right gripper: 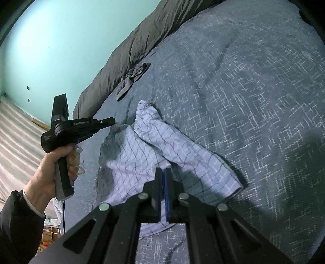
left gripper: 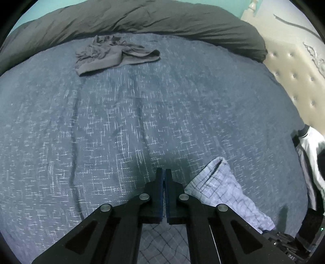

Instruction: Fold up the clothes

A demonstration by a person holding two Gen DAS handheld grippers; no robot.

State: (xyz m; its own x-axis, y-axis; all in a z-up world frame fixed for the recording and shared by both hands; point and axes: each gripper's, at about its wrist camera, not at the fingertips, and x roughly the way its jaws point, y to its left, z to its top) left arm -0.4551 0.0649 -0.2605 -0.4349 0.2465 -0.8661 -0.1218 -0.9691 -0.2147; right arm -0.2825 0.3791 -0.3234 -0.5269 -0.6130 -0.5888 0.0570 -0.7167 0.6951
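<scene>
Your checked garment (right gripper: 162,148) lies crumpled on the blue-grey bedspread (right gripper: 254,85), near the bed's edge. In the right wrist view its long axis runs from about 10 o'clock to 4 o'clock: a bunched peak rises toward 11, and an open hem end points to 4. Your right gripper (right gripper: 163,172) hangs over the garment's middle, jaws clenched pad to pad with no cloth visibly between them. Your left gripper (right gripper: 112,121), in your left hand (right gripper: 59,168), sits at 9 o'clock of the garment, its tip at the shaded upper-left fold; whether it pinches cloth there you cannot tell. In the left wrist view those jaws (left gripper: 164,172) are clamped flush, the checked cloth (left gripper: 219,188) trailing off toward 4 o'clock. A second, dark grey garment (left gripper: 113,54) lies rumpled at 11 o'clock, just beside the dark duvet (left gripper: 162,18).
</scene>
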